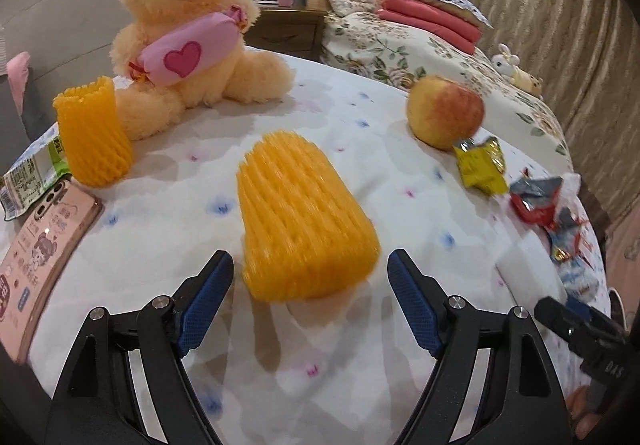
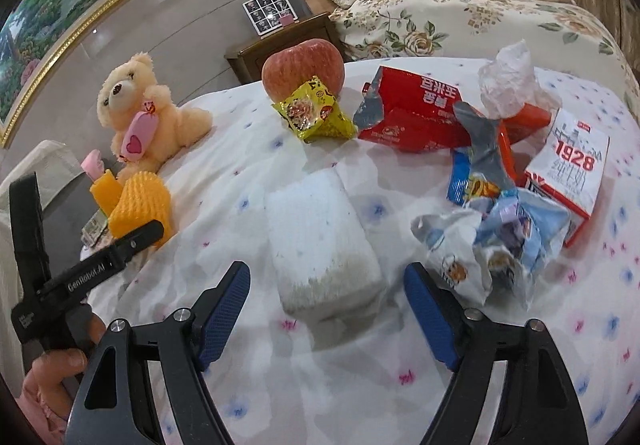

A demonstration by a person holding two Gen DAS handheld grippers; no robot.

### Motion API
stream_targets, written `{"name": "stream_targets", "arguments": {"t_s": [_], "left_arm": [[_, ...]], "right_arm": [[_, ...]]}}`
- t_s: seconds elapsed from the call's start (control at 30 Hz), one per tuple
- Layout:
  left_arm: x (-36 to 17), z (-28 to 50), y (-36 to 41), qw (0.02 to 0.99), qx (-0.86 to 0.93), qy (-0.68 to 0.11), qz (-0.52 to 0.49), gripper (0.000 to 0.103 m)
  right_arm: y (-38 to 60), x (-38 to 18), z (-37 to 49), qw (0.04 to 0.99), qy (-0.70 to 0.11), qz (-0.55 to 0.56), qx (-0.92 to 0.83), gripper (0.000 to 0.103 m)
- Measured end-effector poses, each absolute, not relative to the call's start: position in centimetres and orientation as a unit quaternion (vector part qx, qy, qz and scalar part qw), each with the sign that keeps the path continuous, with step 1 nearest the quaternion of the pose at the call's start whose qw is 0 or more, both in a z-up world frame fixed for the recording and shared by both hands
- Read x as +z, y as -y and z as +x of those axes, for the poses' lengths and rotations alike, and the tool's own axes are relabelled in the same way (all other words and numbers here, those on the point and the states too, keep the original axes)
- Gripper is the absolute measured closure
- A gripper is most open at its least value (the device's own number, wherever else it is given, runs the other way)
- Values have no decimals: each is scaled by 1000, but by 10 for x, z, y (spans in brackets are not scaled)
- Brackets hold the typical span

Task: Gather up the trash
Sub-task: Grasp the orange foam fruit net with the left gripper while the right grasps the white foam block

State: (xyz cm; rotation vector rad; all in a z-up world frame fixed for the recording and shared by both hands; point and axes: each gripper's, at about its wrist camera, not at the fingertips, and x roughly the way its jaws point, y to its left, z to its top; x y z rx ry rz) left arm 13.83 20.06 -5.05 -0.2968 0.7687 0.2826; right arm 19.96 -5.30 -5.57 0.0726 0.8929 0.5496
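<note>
An orange foam fruit net (image 1: 304, 221) lies on its side on the white flowered quilt (image 1: 352, 117). My left gripper (image 1: 310, 257) is open, its blue pads on either side of the net's near end without touching it. A second orange net (image 1: 94, 133) stands upright by the teddy bear (image 1: 192, 37). My right gripper (image 2: 327, 269) is open around a white foam block (image 2: 320, 241), pads clear of it. To the block's right lie a blue-white wrapper heap (image 2: 492, 241), a red snack bag (image 2: 412, 113), a yellow wrapper (image 2: 316, 113) and a milk carton (image 2: 568, 173).
An apple (image 2: 304, 65) sits behind the yellow wrapper. A phone in a pink case (image 1: 48, 241) and a green-white packet (image 1: 32, 173) lie at the quilt's left edge. Crumpled clear plastic (image 2: 508, 77) tops the red bag. A hand (image 2: 60, 365) holds the left tool. A flowered bed (image 2: 460, 17) stands behind.
</note>
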Motion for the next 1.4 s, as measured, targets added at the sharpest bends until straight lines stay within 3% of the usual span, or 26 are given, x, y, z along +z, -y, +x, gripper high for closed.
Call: {"name": "stream_targets", "arguments": {"t_s": [0.07, 0.13, 0.3, 1.4], "left_arm": [[-50, 139, -202, 908, 138, -367, -145, 34], [-52, 141, -200, 907, 129, -373, -145, 55], [-46, 130, -191, 916, 109, -360, -141, 65], [-34, 94, 9, 906, -136, -392, -80, 65]], "right_arm": [[51, -57, 200, 866, -428, 26, 258, 51], [52, -57, 200, 867, -426, 25, 258, 52], [66, -51, 188, 867, -417, 44, 268, 54], [233, -42, 105, 897, -388, 138, 161, 53]]}}
